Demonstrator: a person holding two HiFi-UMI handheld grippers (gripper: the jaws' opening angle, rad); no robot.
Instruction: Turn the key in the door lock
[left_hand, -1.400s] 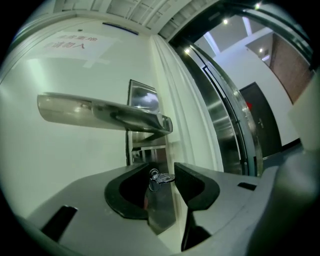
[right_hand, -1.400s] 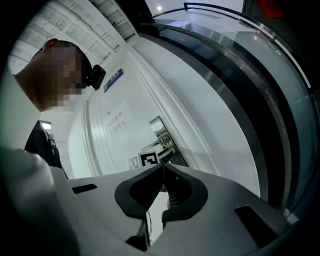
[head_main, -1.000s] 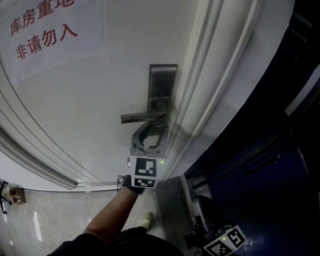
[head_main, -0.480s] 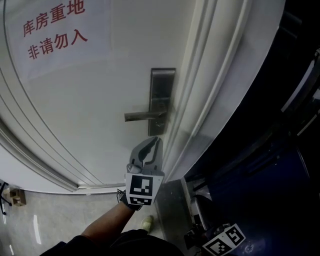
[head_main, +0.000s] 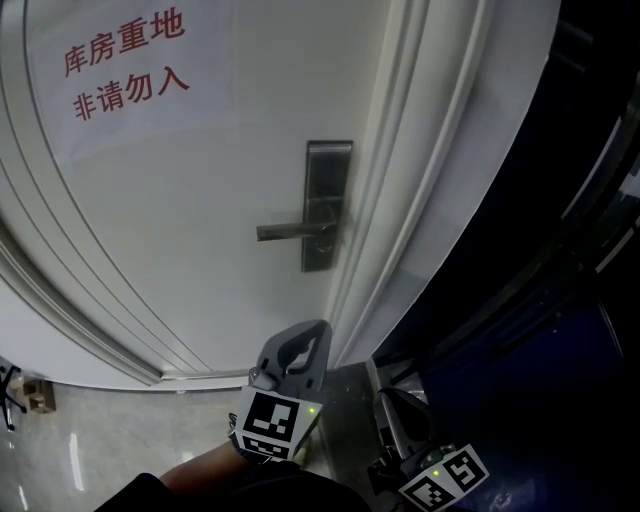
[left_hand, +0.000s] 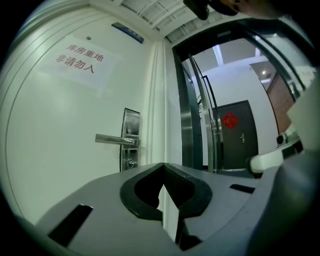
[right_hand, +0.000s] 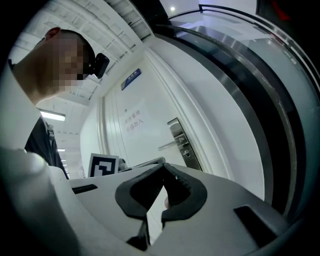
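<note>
A white door carries a steel lock plate (head_main: 328, 205) with a lever handle (head_main: 290, 231) pointing left. In the left gripper view the plate (left_hand: 131, 131) shows a small round lock cylinder (left_hand: 131, 163) below the lever (left_hand: 114, 139); I cannot make out a key there. My left gripper (head_main: 312, 333) hangs well below the plate and away from the door, jaws shut with nothing between them (left_hand: 162, 165). My right gripper (right_hand: 163, 166) is also shut and empty, low at the right, where only its marker cube (head_main: 441, 474) shows in the head view.
A paper notice with red print (head_main: 125, 62) is stuck on the door above and left of the lock. The white door frame (head_main: 420, 170) runs right of the plate, with a dark glass partition (left_hand: 200, 115) beyond it. Tiled floor (head_main: 90, 440) lies below.
The left gripper was open round the spot below the lever; it has shut and drawn back from the door, empty. The right gripper has barely moved.
</note>
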